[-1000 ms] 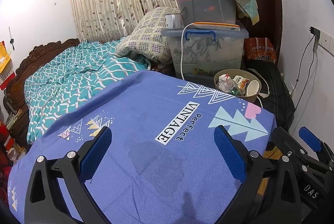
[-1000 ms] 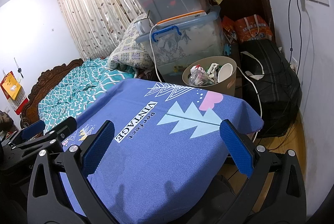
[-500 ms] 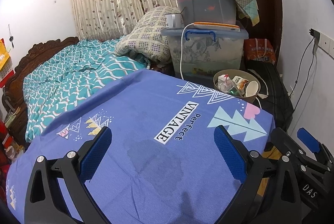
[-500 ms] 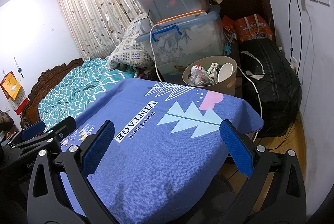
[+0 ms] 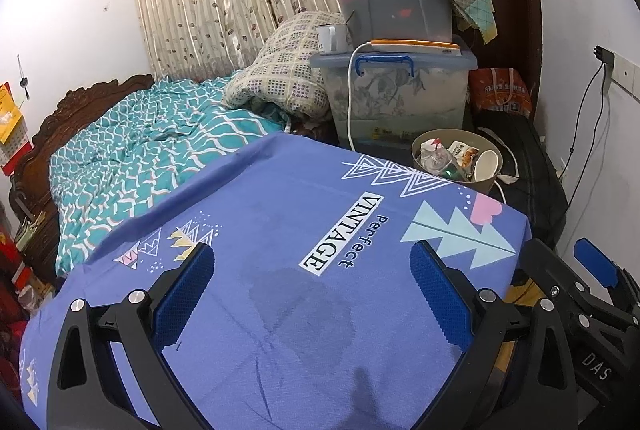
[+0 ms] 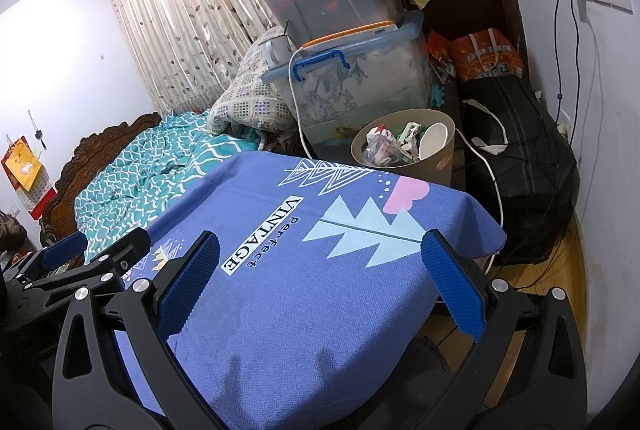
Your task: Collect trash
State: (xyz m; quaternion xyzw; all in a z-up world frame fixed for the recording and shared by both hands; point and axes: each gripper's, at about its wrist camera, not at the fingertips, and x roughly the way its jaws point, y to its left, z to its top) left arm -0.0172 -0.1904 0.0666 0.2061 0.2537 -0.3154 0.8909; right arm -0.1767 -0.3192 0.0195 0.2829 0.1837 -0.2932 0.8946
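A tan round trash bin (image 5: pixel 492 185) stands beyond the far edge of the table; in the right wrist view the bin (image 6: pixel 440 157) holds a white paper cup (image 6: pixel 432 141), a crumpled clear bottle (image 6: pixel 378 149) and wrappers. The table wears a purple cloth (image 5: pixel 280 230) printed "Perfect VINTAGE", with a darker damp patch (image 5: pixel 304 310). My left gripper (image 5: pixel 312 286) is open and empty over the near cloth. My right gripper (image 6: pixel 320 278) is open and empty over the cloth's right part. Each gripper shows at the edge of the other's view.
Stacked clear storage boxes (image 5: pixel 396 89) with a white mug (image 5: pixel 330 38) and a white cable stand behind the bin. A black bag (image 6: pixel 528 165) lies right of it by the wall. A bed with a teal quilt (image 5: pixel 152 149) lies to the left.
The left gripper's view has shifted slightly, with the far objects sitting a little lower and nearer. The right gripper has not visibly moved. Both stay open.
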